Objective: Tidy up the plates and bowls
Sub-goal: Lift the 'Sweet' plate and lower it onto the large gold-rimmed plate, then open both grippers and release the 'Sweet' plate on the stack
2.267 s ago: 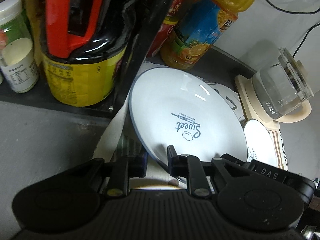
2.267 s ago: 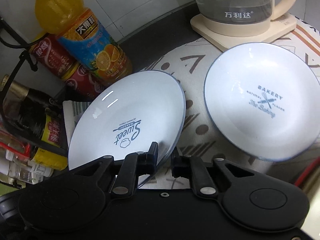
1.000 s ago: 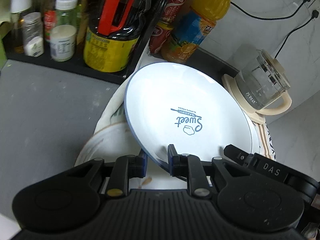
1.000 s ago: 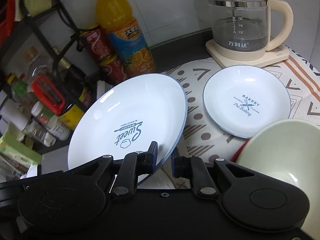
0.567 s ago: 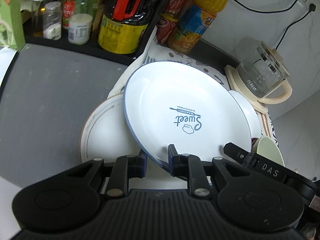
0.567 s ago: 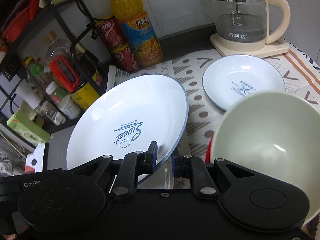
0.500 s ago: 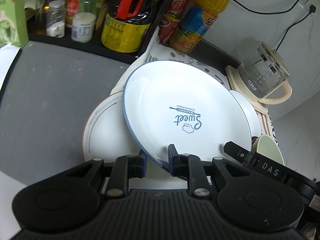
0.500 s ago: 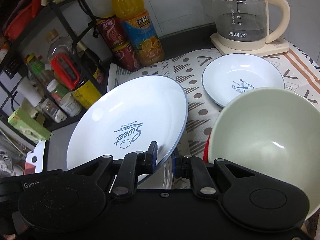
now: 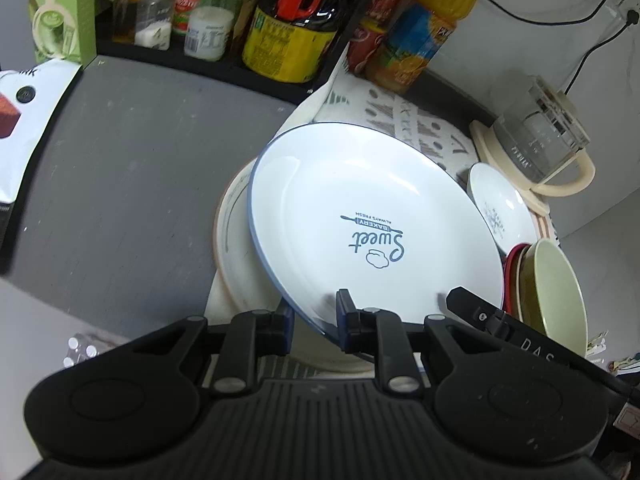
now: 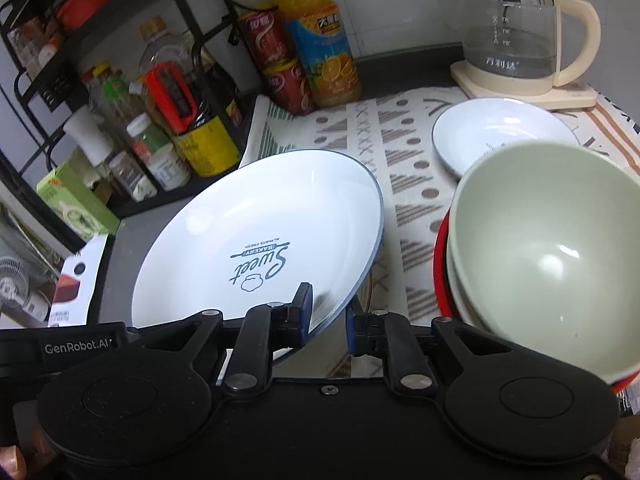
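Note:
A large white plate with a blue rim and the word "Sweet" (image 9: 372, 220) is held tilted above the counter; it also shows in the right wrist view (image 10: 256, 248). My left gripper (image 9: 314, 314) and my right gripper (image 10: 328, 316) are both shut on its near edge. Below it lies a cream plate (image 9: 236, 236). A smaller white bakery plate (image 10: 500, 132) lies on the patterned mat, also in the left wrist view (image 9: 500, 204). A pale green bowl (image 10: 548, 256) is stacked on a red bowl (image 10: 440, 252) at the right.
A black rack (image 10: 192, 52) with bottles and jars stands at the back left. An orange juice bottle (image 10: 320, 36) and red cans (image 10: 276, 64) stand behind the mat. A glass kettle (image 10: 520, 36) stands at the back right. A green carton (image 9: 60, 12) stands at the far left.
Both grippers have pulled back and risen with the large plate held between them. The cream plate underneath and the stacked bowls have come into fuller view.

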Demonstrator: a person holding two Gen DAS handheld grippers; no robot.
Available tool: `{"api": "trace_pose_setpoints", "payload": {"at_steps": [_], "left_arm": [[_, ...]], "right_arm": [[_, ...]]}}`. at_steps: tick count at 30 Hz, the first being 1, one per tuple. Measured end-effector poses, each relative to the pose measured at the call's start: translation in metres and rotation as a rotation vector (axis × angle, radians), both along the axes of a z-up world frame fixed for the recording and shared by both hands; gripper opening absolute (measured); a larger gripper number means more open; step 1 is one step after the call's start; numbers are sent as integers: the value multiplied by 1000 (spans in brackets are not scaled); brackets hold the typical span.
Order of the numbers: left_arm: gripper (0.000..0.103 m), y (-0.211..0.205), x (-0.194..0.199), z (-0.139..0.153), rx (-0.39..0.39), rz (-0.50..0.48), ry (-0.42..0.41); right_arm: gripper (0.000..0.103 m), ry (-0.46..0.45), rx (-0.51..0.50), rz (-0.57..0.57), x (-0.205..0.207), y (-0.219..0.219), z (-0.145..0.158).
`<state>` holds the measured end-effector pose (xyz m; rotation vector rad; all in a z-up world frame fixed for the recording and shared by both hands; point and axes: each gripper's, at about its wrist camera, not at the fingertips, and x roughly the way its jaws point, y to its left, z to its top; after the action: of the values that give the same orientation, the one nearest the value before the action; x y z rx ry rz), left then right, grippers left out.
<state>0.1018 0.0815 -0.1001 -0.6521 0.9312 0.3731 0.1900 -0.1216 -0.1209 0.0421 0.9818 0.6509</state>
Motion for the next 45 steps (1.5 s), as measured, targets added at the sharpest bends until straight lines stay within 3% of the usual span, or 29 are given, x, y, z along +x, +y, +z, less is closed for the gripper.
{"api": "trace_pose_setpoints", "payload": {"at_steps": [17, 24, 35, 45], "left_arm": [[19, 4, -11, -20, -18, 10, 44], [20, 3, -2, -20, 14, -20, 43], [22, 4, 4, -15, 63, 7, 144], [22, 23, -3, -5, 80, 56, 131]], "right_arm": [[17, 27, -70, 46, -12, 11, -13], [19, 28, -92, 47, -11, 14, -19], [20, 48, -118, 29, -5, 18, -22], [20, 126, -130, 28, 6, 20, -26]]}}
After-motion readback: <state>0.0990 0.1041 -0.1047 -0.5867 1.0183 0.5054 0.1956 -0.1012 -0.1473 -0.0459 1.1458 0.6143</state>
